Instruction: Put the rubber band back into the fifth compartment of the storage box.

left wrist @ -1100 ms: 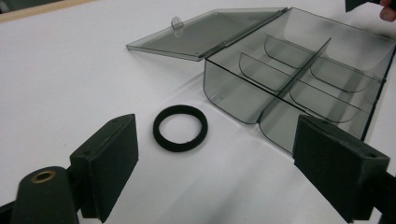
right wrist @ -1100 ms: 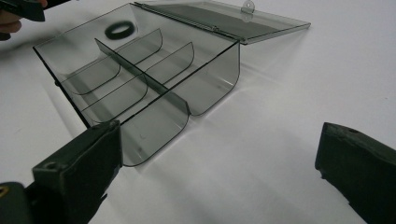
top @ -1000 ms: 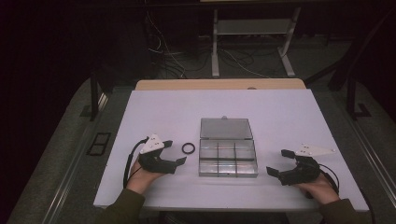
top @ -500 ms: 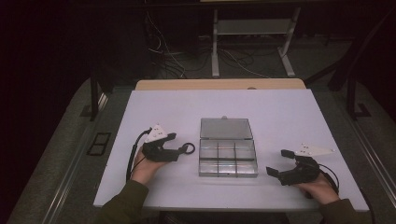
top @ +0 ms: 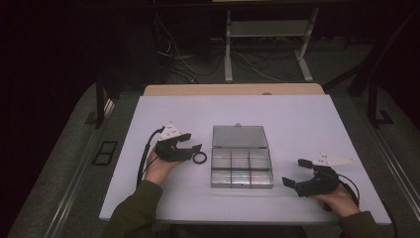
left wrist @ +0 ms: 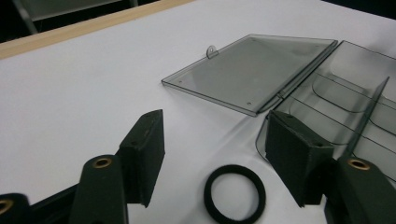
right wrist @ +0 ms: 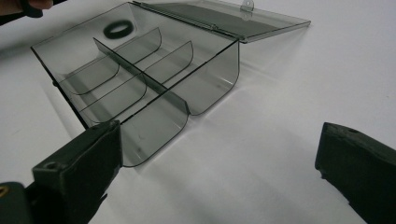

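Since the earlier frames, the left gripper has moved forward and toward the middle of the bench, up to the black ring, and its jaws have just been closing. They are not closed on the ring: in the left gripper view the ring lies flat on the white surface between the two jaws, with a gap on each side, so the pads do not press it. The right gripper has stayed at its place.

Nearest to the person, at the front right of the bench, the right gripper rests low with its jaws wide open and nothing between them. In the right gripper view the jaws frame bare bench surface, and the clear box stands beyond them.

A little farther, in the middle of the bench, is the clear box with its compartments, which look empty. The ring lies just beside its left wall, on the bench and not in any compartment.

Behind the box its lid lies open and flat on the bench, joined at the hinge.

Farthest, a wooden edge runs along the back of the bench.
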Demonstrator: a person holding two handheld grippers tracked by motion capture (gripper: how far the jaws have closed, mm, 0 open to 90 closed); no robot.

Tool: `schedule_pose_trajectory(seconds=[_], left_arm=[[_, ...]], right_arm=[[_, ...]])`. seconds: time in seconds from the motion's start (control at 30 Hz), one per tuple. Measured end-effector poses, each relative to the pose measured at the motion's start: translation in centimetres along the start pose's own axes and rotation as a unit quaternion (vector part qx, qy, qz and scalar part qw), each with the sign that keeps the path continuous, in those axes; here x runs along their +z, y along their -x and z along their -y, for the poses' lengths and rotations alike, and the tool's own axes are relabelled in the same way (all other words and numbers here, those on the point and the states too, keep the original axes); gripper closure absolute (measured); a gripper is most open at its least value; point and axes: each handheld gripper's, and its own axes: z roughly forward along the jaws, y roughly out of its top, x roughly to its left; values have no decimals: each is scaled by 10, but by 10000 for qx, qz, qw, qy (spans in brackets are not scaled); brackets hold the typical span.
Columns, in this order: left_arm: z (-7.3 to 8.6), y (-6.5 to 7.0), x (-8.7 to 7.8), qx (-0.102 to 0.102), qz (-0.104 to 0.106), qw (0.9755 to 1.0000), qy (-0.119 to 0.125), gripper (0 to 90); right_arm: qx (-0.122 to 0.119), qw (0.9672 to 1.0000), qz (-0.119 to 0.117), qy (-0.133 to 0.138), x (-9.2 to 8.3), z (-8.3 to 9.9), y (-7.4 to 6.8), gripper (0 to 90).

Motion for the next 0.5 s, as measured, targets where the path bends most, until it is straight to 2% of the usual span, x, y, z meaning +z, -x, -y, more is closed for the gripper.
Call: schedule_pose_trajectory(seconds=[0.27,0.5], left_arm=[[-2,-6,12,8,-44,10000,-54,457],[3,-8,16,-69,47,9996,-278,554]], right_arm=[[15,10000,-13,42,0,0,0,6],[-40,10000,-31,35,0,0,0,5]])
